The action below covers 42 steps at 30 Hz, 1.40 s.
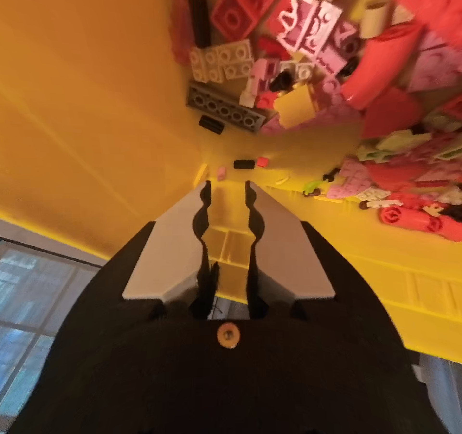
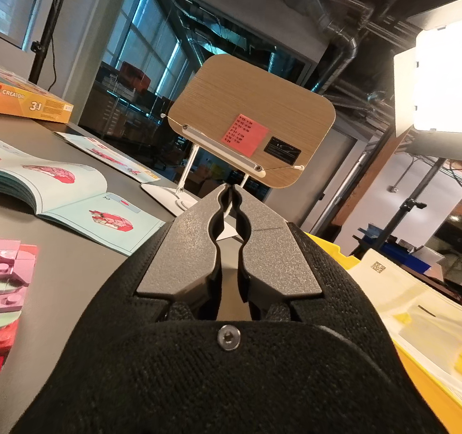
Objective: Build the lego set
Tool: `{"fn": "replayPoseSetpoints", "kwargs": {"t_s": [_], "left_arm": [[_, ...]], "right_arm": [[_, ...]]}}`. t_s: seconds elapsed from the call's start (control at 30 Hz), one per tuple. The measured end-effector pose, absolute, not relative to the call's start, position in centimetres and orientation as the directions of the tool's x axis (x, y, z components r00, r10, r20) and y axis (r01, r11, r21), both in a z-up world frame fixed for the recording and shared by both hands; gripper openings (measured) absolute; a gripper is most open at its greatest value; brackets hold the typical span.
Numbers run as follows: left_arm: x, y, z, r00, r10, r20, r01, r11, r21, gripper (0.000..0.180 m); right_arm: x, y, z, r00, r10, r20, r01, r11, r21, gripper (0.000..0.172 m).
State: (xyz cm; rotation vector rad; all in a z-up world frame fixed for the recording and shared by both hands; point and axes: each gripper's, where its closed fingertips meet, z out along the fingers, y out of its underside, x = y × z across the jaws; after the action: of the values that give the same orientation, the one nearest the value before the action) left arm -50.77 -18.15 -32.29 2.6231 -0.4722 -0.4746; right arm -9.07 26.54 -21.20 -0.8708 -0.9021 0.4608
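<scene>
In the left wrist view my left gripper [image 1: 227, 184] is open and empty, reaching into a yellow bin [image 1: 100, 97] near its corner. The view is blurred. Just beyond the fingertips lie a small black piece [image 1: 244, 164], a small red piece [image 1: 262, 161] and a small pink piece [image 1: 221, 172]. A pile of red, pink, white and grey bricks [image 1: 312, 72] fills the bin's far right side. In the right wrist view my right gripper [image 2: 228, 186] is shut, its tips meeting, held above the grey table [image 2: 75, 259] and pointing at a wooden book stand [image 2: 250, 112].
An open instruction booklet [image 2: 75, 197] and a second booklet [image 2: 112, 154] lie on the table, with an orange box [image 2: 32, 102] behind. A pink and red brick build [image 2: 12, 272] sits at the left edge. The yellow bin's rim [image 2: 325, 244] and a white bag [image 2: 400, 297] are right. Tip to tip, the grippers are about 60 cm apart.
</scene>
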Motion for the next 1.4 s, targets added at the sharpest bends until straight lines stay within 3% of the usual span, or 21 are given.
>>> {"fn": "replayPoseSetpoints", "kwargs": {"t_s": [0.37, 0.47, 0.6, 0.73, 0.83, 0.97, 1.03, 1.13, 1.27, 1.4], "left_arm": [[-52.2, -18.8, -33.7, 0.882, -0.399, -0.25, -0.233, -0.832, 0.504, 0.022], [-52.5, -19.0, -34.0, 0.876, -0.41, -0.254, -0.24, -0.828, 0.506, 0.003], [-52.5, -18.6, -33.5, 0.808, -0.521, -0.274, -0.352, -0.801, 0.485, 0.002], [-50.7, -16.1, -30.5, 0.81, -0.438, -0.39, -0.371, -0.898, 0.237, 0.002], [-47.7, -13.3, -26.5, 0.815, -0.342, -0.467, -0.406, -0.913, -0.04, 0.002], [-39.9, -8.1, -19.7, 0.869, -0.222, -0.442, -0.448, -0.733, -0.511, 0.003], [-35.0, -5.9, -16.5, 0.89, -0.228, -0.395, -0.451, -0.572, -0.685, 0.003], [-28.2, -3.2, -13.0, 0.897, -0.251, -0.364, -0.433, -0.328, -0.839, 0.002], [-20.1, -0.4, -10.4, 0.913, -0.257, -0.316, -0.334, -0.027, -0.942, 0.002], [-13.6, 3.6, -11.2, 0.943, -0.326, -0.061, 0.003, 0.191, -0.982, 0.002]], "right_arm": [[-9.3, 26.6, -21.4, 0.554, 0.671, 0.493, 0.014, 0.585, -0.811, 0.0], [-9.3, 26.6, -21.4, 0.553, 0.671, 0.494, 0.016, 0.584, -0.812, 0.0], [-9.3, 26.6, -21.4, 0.552, 0.672, 0.493, 0.017, 0.582, -0.813, 0.0], [-9.3, 26.6, -21.4, 0.551, 0.675, 0.491, 0.015, 0.581, -0.814, 0.0], [-9.4, 26.6, -21.4, 0.549, 0.676, 0.492, 0.015, 0.58, -0.814, 0.0], [-9.4, 26.5, -21.4, 0.546, 0.678, 0.493, 0.014, 0.58, -0.814, 0.0], [-9.4, 26.5, -21.4, 0.543, 0.68, 0.493, 0.012, 0.58, -0.814, 0.0], [-9.5, 26.4, -21.4, 0.538, 0.688, 0.487, 0.006, 0.574, -0.819, 0.0], [-9.2, 26.5, -21.4, 0.539, 0.696, 0.474, -0.005, 0.565, -0.825, 0.0], [-8.5, 26.2, -21.4, 0.532, 0.708, 0.465, -0.013, 0.556, -0.831, 0.0]]}}
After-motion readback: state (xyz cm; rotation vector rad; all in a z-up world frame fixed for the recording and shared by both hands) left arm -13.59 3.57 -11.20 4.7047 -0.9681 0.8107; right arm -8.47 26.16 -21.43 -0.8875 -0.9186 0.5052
